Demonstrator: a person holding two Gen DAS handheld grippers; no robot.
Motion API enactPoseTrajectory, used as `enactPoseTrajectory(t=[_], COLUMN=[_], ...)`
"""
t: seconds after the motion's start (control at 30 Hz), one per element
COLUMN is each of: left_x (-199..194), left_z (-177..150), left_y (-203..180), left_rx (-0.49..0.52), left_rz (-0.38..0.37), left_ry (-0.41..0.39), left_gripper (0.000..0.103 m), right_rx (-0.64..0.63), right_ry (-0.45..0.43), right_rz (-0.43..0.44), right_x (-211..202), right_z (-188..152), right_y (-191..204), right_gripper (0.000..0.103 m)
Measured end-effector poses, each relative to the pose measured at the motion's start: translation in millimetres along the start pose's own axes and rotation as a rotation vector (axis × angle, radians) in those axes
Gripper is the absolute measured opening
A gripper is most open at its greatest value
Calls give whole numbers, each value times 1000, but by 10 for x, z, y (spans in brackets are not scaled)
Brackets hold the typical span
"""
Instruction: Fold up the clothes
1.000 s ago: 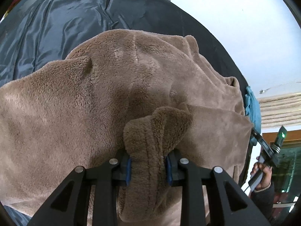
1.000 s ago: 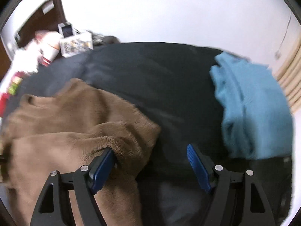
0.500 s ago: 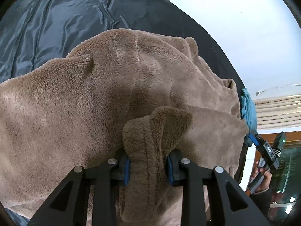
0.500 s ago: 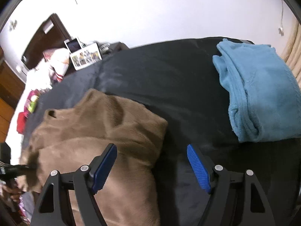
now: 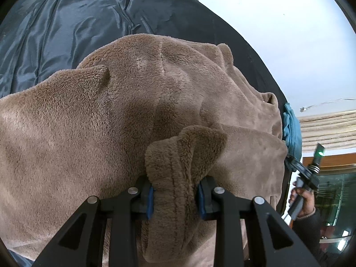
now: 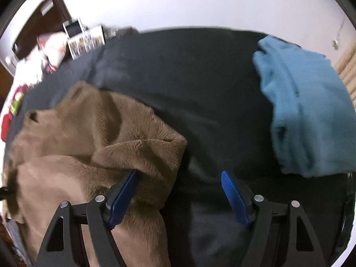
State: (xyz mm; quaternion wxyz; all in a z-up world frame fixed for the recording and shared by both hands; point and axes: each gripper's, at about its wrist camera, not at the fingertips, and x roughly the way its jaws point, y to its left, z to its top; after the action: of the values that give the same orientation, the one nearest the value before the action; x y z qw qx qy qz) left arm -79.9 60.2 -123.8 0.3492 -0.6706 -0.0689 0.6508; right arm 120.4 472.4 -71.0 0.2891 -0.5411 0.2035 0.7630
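Observation:
A brown fleece garment (image 5: pixel 111 115) lies bunched on a dark sheet (image 5: pixel 66 22). My left gripper (image 5: pixel 175 198) is shut on a thick fold of the garment's edge, and the fabric hangs over the jaws. In the right wrist view the same garment (image 6: pixel 89 133) lies at the left. My right gripper (image 6: pixel 180 191) is open, its left finger (image 6: pixel 122 193) tucked against a corner fold of the garment, its right finger over the bare sheet (image 6: pixel 189 77). The right gripper also shows at the far right of the left wrist view (image 5: pixel 304 173), held in a hand.
A folded blue fleece garment (image 6: pixel 307 115) lies at the right of the bed, seen as a sliver in the left wrist view (image 5: pixel 291 131). Photo cards (image 6: pixel 86 40) and a pink-white bundle (image 6: pixel 51 51) sit at the far left edge. A white wall stands behind.
My right gripper has moved down and back toward the brown garment's corner, its left finger now against the fold. My left gripper holds its fold unchanged.

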Motion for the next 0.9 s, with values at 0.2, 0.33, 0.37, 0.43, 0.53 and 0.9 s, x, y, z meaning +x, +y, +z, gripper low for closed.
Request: enactPoseTrajectory(t=[0.2,0.33,0.37,0.43,0.53,0.9], left_x=[24,3,1,3,-31,-414], left_z=[-3,-8,-7,-9,-47,-435], left_y=[3,10,2,-33,-124,-235], left_rx=[-4,-1,-1,5,32,66], left_rz=[-12,-5,1,19,60,145], left_ry=[-5,-4,-3,0,-9,-90], left_gripper=[33,33,33,35,45,69], right_rx=[-67,-93,-92,-83,-94,-303], right_ry=[-27,-40,-41,-54,-114,-124], right_rz=[-111,-136,-139,-138,-120,-42], right_x=[152,133,118,17,-277,-753], right_z=[184,175,166,139,35,-869], right_y=[109,128,126,117,132,491], right_gripper=[94,95,95,95,95,95])
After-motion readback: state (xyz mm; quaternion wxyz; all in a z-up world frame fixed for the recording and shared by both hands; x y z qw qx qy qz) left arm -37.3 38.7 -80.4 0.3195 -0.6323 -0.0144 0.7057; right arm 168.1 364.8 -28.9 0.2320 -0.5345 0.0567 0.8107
